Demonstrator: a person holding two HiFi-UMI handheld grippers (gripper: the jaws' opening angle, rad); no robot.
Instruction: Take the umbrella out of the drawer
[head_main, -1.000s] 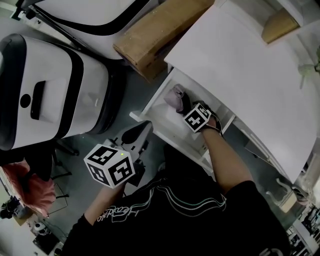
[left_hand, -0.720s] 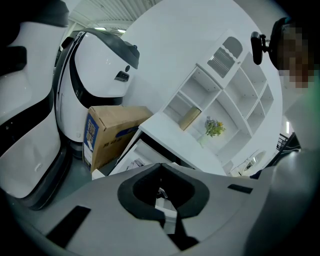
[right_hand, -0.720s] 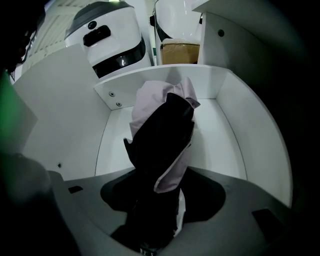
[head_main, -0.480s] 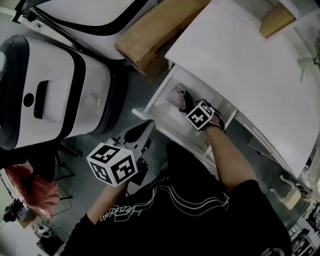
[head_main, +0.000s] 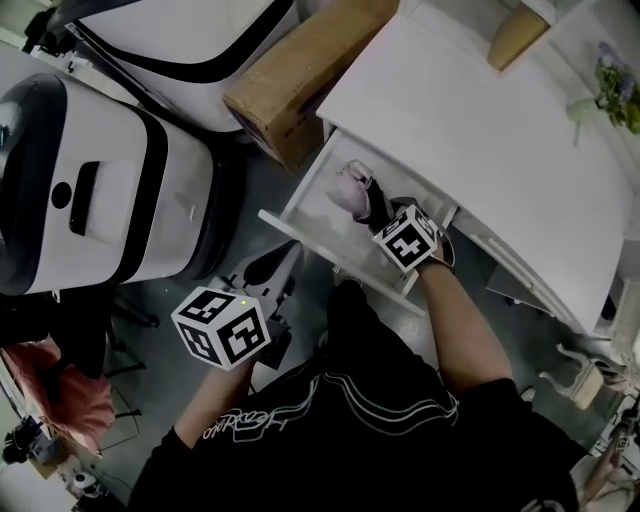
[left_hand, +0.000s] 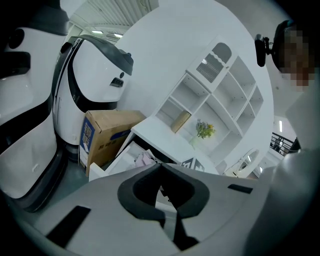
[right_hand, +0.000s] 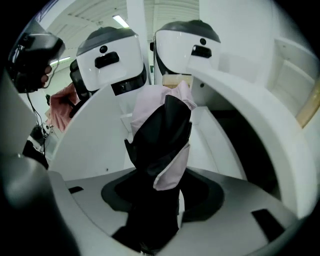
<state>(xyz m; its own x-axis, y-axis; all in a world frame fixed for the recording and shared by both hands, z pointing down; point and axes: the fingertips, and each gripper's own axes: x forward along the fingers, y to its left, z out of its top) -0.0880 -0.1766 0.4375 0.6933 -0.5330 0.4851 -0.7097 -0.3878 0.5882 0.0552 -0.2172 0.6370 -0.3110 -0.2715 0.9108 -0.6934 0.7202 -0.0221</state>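
Right gripper (head_main: 380, 213) clamped on the folded umbrella (right_hand: 162, 132).
Its jaws have just been closing on its dark end; the pink-and-black bundle juts past them, over the open drawer (head_main: 305, 205) at the desk's (head_main: 470, 120) front edge. Left gripper's (left_hand: 167, 200) jaws together, empty.

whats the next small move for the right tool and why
Probably lift the right tool straight up: its jaws have just been closing and now grip the pink-and-black umbrella, which is over the open drawer, so more height should clear its front.
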